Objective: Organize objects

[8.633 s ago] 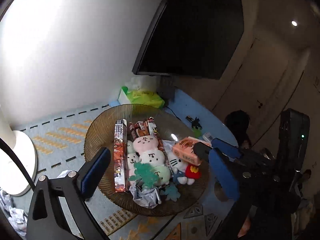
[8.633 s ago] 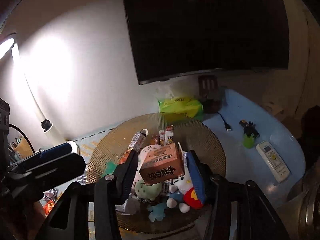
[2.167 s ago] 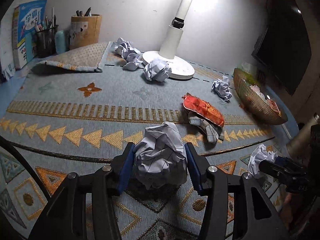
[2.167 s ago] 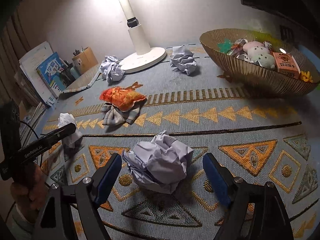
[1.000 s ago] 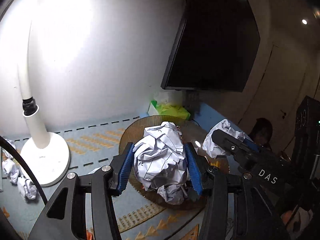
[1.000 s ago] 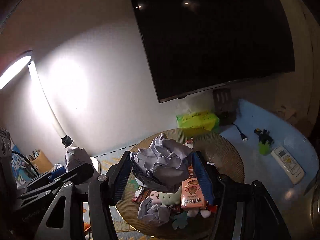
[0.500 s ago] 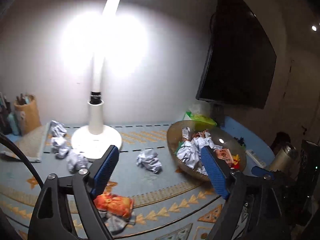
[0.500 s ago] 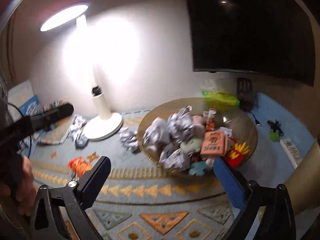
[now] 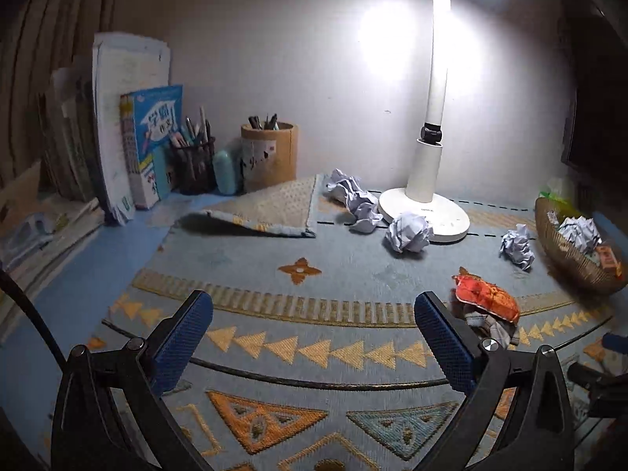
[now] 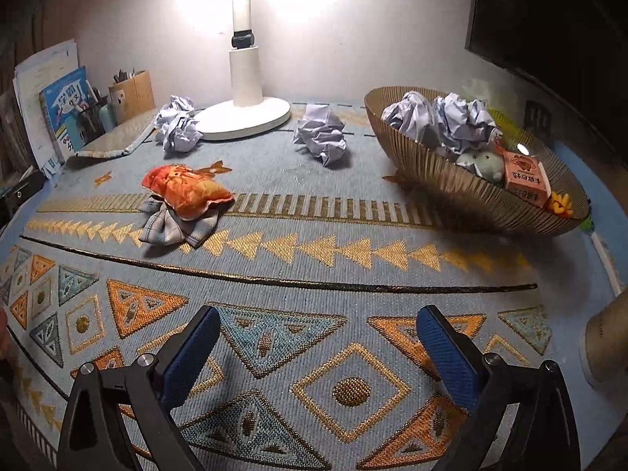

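Jaws of the left gripper (image 9: 313, 316) stand wide with nothing between them, having just been opening, over bare mat (image 9: 243, 278). In the left wrist view three paper balls lie loose by the lamp (image 9: 426, 212): a crumpled pair (image 9: 353, 202) touching its base on the left, one ball (image 9: 408, 231) just in front of it, one (image 9: 518, 247) between lamp and bowl (image 9: 569, 259). A red pouch (image 9: 484, 298) lies on a grey cloth (image 9: 492, 325) near the right fingertip. Likely risk: reaching for the balls at the lamp base, a finger may knock the base or push a light ball away rather than straddle it. The mat's far corner (image 9: 274, 208) is folded over and could snag.

In the right wrist view the right gripper (image 10: 320, 327) also has its jaws spread and empty, having just been opening, low over the patterned mat. The bowl (image 10: 463, 188) is already heaped with paper (image 10: 443, 117), a pink box (image 10: 526, 178) and toys, so another ball dropped there may roll off the pile over the rim.

The counter is blue, the mat woven in blue and gold; books (image 9: 149, 149) and pen cups (image 9: 271, 157) stand at the wall, a dark screen (image 10: 557, 15) hangs right, and only the lamp lights the room
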`<action>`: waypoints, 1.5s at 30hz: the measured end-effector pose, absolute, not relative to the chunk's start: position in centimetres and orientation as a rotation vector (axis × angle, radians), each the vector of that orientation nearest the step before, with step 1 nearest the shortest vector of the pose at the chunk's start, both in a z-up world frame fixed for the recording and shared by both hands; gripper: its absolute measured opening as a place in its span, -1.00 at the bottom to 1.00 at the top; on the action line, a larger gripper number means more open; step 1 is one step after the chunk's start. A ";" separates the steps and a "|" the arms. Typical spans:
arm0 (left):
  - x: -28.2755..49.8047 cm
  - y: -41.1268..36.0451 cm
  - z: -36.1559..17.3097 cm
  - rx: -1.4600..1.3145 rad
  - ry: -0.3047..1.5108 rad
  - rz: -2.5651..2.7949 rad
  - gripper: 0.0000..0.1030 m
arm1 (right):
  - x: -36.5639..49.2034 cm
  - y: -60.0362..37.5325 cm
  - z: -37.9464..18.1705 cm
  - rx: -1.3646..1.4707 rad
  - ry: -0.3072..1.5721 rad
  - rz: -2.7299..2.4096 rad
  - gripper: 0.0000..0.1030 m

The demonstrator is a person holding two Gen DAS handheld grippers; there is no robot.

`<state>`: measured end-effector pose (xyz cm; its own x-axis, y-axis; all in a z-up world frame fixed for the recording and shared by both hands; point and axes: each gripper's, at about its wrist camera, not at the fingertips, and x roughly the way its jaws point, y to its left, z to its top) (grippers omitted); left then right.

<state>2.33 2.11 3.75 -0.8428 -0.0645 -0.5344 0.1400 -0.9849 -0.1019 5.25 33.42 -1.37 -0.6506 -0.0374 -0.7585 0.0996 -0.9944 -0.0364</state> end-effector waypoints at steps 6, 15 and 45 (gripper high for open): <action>2.1 1.5 1.2 0.979 0.487 -2.902 1.00 | 5.0 33.3 -1.7 1.305 0.113 -2.756 0.95; 1.9 0.4 0.6 1.009 0.620 -2.899 1.00 | 4.0 33.7 -2.1 1.374 0.058 -2.736 0.95; 1.5 -0.7 0.0 1.063 0.728 -2.878 1.00 | 3.5 34.7 -2.5 1.466 0.010 -2.784 1.00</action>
<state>1.48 -0.66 -0.01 -0.7725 0.1659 -0.6130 0.1454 -0.8934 -0.4250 3.48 34.69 -2.53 -0.5657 0.0071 -0.8246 -0.0012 -1.0000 -0.0078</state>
